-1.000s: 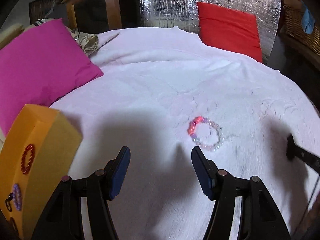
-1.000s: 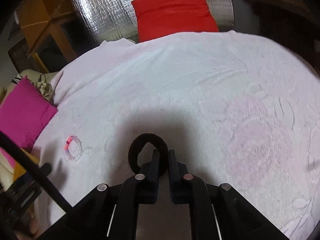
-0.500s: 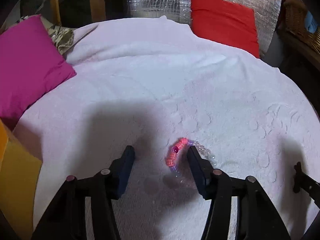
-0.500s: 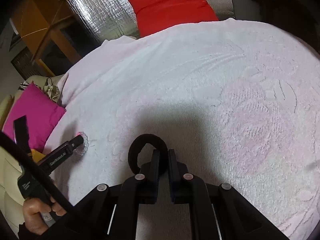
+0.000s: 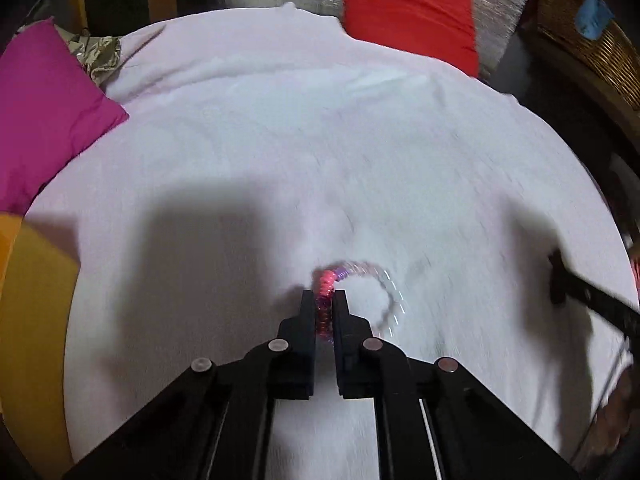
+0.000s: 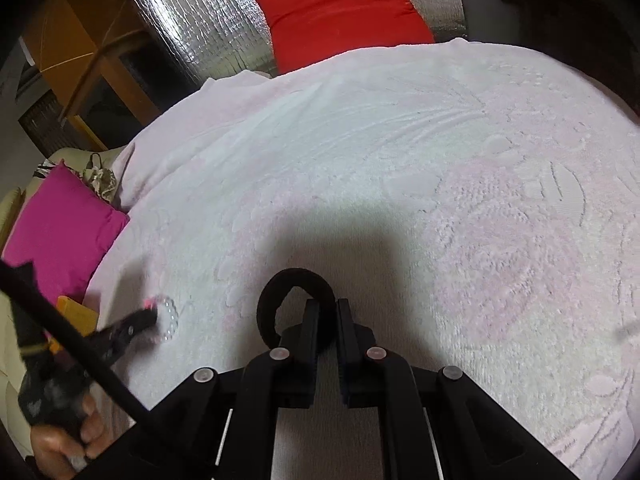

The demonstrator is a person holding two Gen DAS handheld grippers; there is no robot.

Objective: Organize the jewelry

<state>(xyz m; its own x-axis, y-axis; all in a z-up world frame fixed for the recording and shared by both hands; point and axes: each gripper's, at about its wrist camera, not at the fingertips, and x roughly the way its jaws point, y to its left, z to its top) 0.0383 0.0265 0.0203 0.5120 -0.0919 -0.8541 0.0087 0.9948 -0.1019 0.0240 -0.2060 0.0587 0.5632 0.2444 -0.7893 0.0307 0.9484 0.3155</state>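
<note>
My left gripper (image 5: 323, 294) is shut on the pink part of a beaded bracelet (image 5: 362, 276); its clear and lilac beads loop out to the right, blurred by motion, just above the pale pink bedspread (image 5: 320, 140). The same bracelet (image 6: 168, 314) and left gripper (image 6: 150, 316) show at the left of the right wrist view. My right gripper (image 6: 328, 304) is shut on a black ring-shaped hair tie (image 6: 280, 284), held over the bedspread (image 6: 440, 200).
An orange jewelry box (image 5: 32, 300) stands at the left edge, also in the right wrist view (image 6: 74, 312). A magenta cushion (image 5: 44, 112) lies at far left, a red cushion (image 5: 408, 20) at the back against silver foil. A wicker basket (image 5: 592, 48) is at right.
My left gripper has moved up to the bracelet and closed on its pink section, and the bracelet is now moving. The right gripper has kept hold of the black hair tie.
</note>
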